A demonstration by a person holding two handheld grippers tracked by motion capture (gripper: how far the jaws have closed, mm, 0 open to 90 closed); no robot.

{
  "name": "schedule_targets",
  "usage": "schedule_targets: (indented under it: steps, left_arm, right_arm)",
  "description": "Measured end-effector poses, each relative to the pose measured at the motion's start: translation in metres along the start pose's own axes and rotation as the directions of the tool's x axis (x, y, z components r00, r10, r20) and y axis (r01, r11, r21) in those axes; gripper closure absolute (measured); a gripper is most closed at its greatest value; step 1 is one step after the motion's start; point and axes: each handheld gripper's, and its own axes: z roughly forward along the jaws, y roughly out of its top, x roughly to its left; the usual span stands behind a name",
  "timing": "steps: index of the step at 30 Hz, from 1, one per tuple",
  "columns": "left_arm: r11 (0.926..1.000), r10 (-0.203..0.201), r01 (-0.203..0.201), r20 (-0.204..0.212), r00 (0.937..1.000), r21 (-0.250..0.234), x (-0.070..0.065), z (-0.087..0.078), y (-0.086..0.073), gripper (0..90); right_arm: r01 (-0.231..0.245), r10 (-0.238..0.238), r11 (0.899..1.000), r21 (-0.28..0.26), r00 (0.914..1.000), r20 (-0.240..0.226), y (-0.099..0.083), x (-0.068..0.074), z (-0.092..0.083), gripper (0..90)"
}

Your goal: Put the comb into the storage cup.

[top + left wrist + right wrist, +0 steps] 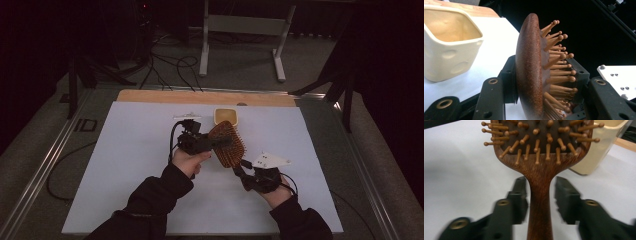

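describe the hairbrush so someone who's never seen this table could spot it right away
Start at the white sheet covering the table, then look just in front of the cream square cup near its far edge. The hairbrush is held up there, its head clamped in the left gripper. It is the sole brown wooden thing, an oval paddle studded with ball-tipped pins.

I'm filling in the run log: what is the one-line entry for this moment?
left gripper: shut on hairbrush head | right gripper: open around brush handle | cream cup: on white sheet, beside brush
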Motion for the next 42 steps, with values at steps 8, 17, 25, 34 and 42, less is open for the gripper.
schedule_targets:
  steps: [8,17,25,34,42]
  left_arm:
    - [0.9991,0.041,-0.041,-0.008,0.9991,-0.012,-0.007,-0.008,0.010,53.6]
    - [0.9968,0.077,-0.078,-0.030,0.9966,-0.018,-0.016,-0.018,0.027,53.5]
    - [0.9956,0.090,-0.091,-0.039,0.9952,-0.024,-0.018,-0.027,0.046,53.5]
    - [0.9930,0.110,-0.112,-0.053,0.9926,-0.039,-0.022,-0.033,0.064,53.5]
    - [0.9927,0.110,-0.113,-0.063,0.9919,-0.043,-0.021,-0.032,0.074,53.5]
  right_arm:
    - [-0.006,0.006,1.000,0.014,0.9997,-0.025,-0.003,-0.002,0.003,20.0]
    - [-0.036,0.038,0.999,0.026,0.9971,-0.065,-0.006,-0.007,0.003,8.4]
    - [-0.023,0.023,1.000,0.011,0.9971,-0.072,-0.014,-0.014,-0.011,8.5]
    - [-0.006,-0.002,0.997,-0.082,0.9955,-0.095,-0.024,-0.017,-0.023,8.5]
    - [-0.009,0.002,0.996,-0.087,0.9970,-0.077,-0.030,-0.020,-0.027,8.5]
